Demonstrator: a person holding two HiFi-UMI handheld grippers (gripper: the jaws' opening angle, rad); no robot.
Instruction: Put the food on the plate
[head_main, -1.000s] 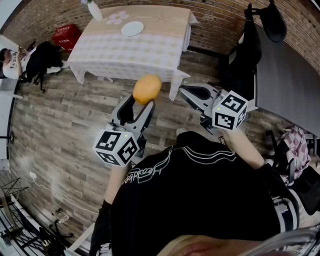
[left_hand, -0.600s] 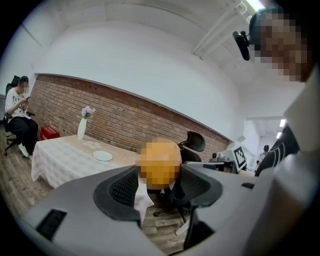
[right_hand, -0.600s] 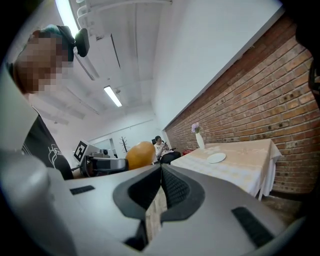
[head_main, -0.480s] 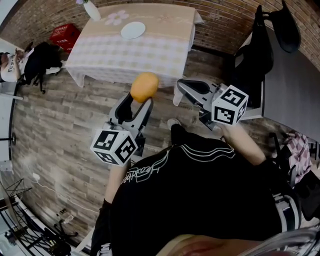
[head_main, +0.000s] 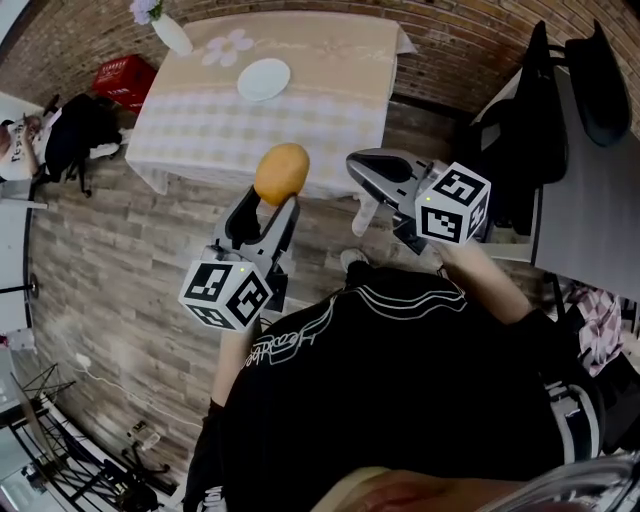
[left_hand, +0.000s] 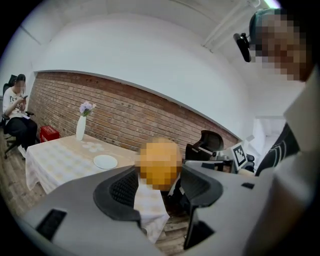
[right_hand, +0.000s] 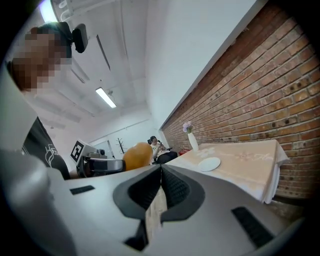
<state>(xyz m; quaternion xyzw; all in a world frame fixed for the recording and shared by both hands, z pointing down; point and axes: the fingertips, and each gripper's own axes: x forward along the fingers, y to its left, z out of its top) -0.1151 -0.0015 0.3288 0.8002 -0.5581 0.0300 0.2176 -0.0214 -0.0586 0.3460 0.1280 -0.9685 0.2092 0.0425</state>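
L hand-held gripper (head_main: 270, 198) clamped on food (head_main: 281, 173) at jaw tips; R hand-held gripper (head_main: 357, 162) jaws together, empty; plate (head_main: 264, 79) on counter (head_main: 330, 105), well apart.

A flower vase (head_main: 170, 35) stands at a corner of the cloth-covered table (head_main: 330, 90), near a red crate (head_main: 125, 78).

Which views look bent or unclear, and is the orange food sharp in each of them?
Head view: strong fisheye bend, the table edges curve, the orange food is sharp. Left gripper view: dark round corners, and a pixelated patch covers the food. Right gripper view: the brick wall bows, the ceiling light glares slightly, the food is sharp at left.
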